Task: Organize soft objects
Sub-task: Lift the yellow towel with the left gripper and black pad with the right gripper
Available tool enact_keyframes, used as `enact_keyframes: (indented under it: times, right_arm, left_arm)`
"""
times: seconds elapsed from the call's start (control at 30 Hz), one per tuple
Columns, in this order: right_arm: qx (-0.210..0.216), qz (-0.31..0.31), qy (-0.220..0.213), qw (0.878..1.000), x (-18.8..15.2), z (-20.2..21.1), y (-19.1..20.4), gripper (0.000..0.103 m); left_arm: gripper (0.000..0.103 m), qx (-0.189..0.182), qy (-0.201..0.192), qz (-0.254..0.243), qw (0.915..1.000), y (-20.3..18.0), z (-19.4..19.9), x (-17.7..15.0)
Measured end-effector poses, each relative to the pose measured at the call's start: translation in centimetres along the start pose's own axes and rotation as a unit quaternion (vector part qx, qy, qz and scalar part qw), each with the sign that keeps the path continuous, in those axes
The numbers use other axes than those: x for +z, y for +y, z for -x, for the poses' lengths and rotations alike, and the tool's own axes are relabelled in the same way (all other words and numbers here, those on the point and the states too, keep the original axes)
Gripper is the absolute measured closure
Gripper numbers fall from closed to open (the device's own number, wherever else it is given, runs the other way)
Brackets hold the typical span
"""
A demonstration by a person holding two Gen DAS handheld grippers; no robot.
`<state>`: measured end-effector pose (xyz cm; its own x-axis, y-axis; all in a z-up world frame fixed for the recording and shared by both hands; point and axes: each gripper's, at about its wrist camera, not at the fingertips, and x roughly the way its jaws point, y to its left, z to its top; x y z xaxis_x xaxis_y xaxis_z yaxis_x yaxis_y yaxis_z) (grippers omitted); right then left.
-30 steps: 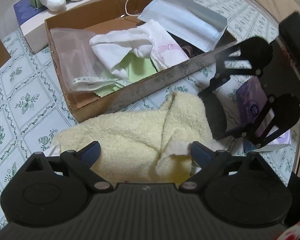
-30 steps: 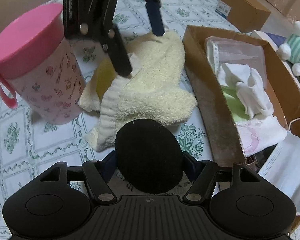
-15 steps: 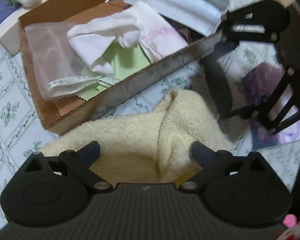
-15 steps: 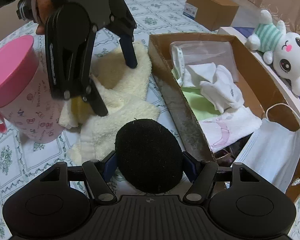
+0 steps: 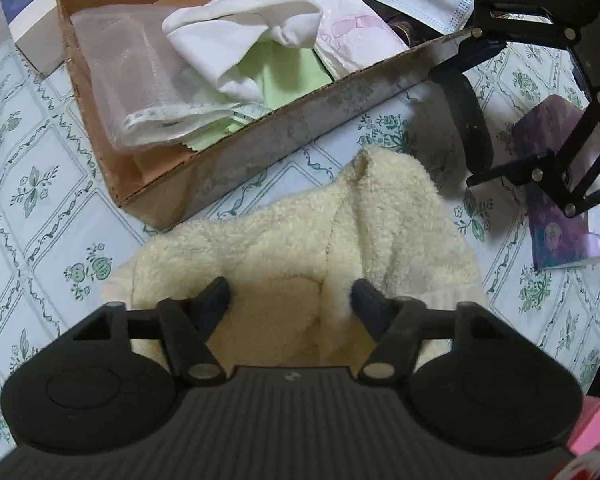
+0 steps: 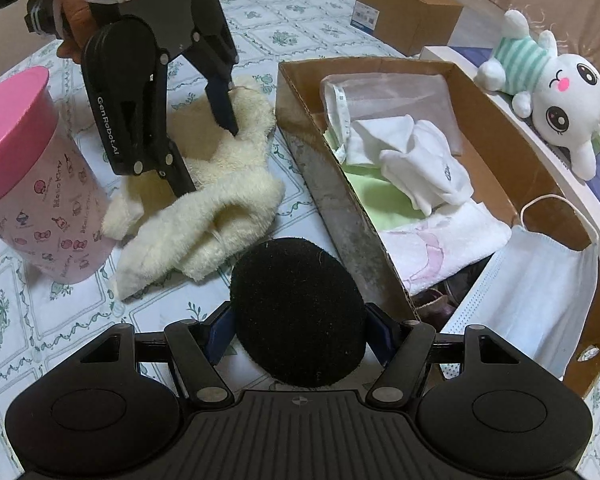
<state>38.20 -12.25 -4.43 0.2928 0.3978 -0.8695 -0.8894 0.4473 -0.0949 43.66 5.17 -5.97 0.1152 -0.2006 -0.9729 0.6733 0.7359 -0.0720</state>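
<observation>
A cream fluffy towel (image 5: 300,248) lies crumpled on the table next to a cardboard box (image 5: 284,136); it also shows in the right wrist view (image 6: 220,200). My left gripper (image 5: 290,300) is pressed down into the towel, its jaws half closed around a fold; it shows from the side in the right wrist view (image 6: 208,152). My right gripper (image 6: 298,328) is shut on a round black sponge pad (image 6: 298,312), held beside the box's near wall (image 6: 340,208). The box holds white cloths (image 6: 416,160), a green cloth, a mesh bag and a face mask (image 6: 532,292).
A pink lidded cup (image 6: 32,184) stands left of the towel. A purple booklet (image 5: 556,200) lies on the table to the right. A white plush toy (image 6: 556,84) rests on a shelf behind the box. A smaller cardboard box (image 6: 404,20) stands further back.
My left gripper has dropped onto the towel and its jaws have narrowed around a fold. My right gripper has pulled back a little, still holding the black pad.
</observation>
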Motion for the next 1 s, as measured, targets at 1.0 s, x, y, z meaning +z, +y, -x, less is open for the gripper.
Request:
enact_keyframes:
  times: [1.0]
  right_arm:
    - [-0.046, -0.015, -0.028, 0.998, 2.8, 4.7, 2.5, 0.036]
  left_arm:
    - [0.083, 0.095, -0.085, 0.088, 0.9879, 2.6, 10.8, -5.3]
